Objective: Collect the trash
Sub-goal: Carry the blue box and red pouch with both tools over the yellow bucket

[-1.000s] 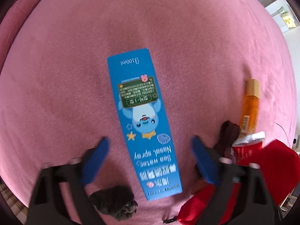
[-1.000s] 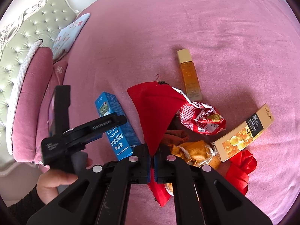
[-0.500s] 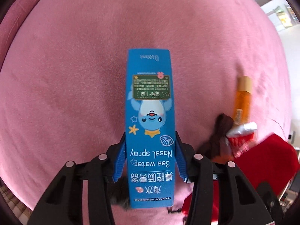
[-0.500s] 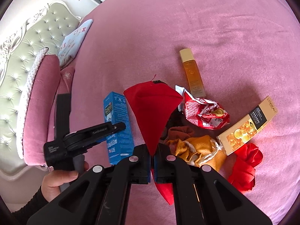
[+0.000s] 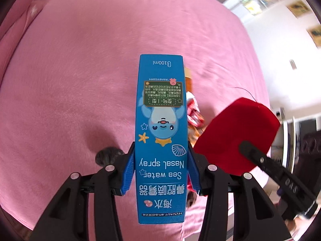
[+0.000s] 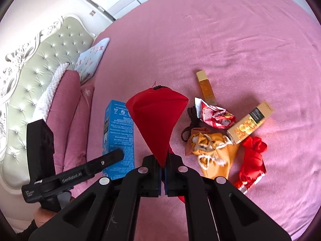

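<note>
A pink bedspread (image 6: 230, 46) spreads below a tufted headboard (image 6: 30, 84). One golden box (image 6: 250, 122), one amber bottle (image 6: 206, 88) and one snack wrapper (image 6: 216, 116) lie there. The left gripper (image 5: 161, 172) clamps one blue box (image 5: 161, 132); the right gripper (image 6: 163, 174) pinches one red bag (image 6: 158, 118).

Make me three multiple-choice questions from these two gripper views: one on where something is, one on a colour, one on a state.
1. Where is the gold carton?
A. on the pink bedspread
B. in the red bag
C. on the pillow

2. What colour is the nasal spray box?
A. green
B. blue
C. white

3. What is the left hand-held gripper doing?
A. open, holding nothing
B. shut on the red bag
C. shut on the nasal spray box

Answers:
1 A: it lies flat on the bedspread beside the snack wrapper.
2 B: its printed faces are blue.
3 C: both blue pads press the box's sides.
</note>
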Available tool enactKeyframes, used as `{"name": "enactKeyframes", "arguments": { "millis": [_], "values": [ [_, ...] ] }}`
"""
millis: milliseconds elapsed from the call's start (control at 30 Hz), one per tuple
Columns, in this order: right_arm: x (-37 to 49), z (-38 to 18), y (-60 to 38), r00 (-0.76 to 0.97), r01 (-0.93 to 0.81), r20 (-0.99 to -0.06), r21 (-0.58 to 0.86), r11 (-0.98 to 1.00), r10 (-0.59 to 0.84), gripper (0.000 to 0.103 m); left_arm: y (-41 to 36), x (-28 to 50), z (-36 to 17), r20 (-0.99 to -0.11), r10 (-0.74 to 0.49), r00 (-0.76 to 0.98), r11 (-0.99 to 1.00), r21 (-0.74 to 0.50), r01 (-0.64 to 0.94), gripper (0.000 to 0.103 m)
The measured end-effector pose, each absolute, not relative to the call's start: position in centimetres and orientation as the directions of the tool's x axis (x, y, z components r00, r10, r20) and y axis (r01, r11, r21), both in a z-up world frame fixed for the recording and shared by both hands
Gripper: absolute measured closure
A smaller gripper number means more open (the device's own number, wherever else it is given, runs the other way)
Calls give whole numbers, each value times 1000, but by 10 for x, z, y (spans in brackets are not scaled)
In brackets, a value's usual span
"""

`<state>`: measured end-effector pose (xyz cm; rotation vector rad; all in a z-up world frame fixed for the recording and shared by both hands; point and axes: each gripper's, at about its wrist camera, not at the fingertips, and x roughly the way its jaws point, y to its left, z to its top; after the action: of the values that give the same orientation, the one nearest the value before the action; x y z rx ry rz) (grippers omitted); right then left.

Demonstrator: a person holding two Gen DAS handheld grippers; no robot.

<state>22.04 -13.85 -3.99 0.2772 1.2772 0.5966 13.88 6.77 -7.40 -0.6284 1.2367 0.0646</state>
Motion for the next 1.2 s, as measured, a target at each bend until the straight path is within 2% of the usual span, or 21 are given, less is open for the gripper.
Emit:
{"name": "enactKeyframes", "arguments": {
  "millis": [300, 500, 867, 1000, 1200],
  "values": [
    [158, -2, -208, 292, -162, -794, 508, 846, 533, 101, -5, 96, -30, -874, -334, 353, 903, -405, -147, 57],
    [111, 2, -274, 357, -62, -801, 493, 868, 480, 101, -77, 78, -18, -865, -390, 317, 911, -412, -4, 57],
    [-3, -12, -444, 447, 229, -844, 427, 875, 295, 101, -257, 53, -46, -872, -473, 126, 860, -427, 278, 56],
    [-54, -24, -502, 440, 343, -874, 374, 862, 205, 101, -332, 28, -69, -877, -479, 30, 821, -436, 369, 56],
    [-111, -53, -561, 405, 488, -900, 361, 795, 160, 101, -418, -7, -99, -887, -455, -76, 773, -436, 460, 56]
  ]
}}
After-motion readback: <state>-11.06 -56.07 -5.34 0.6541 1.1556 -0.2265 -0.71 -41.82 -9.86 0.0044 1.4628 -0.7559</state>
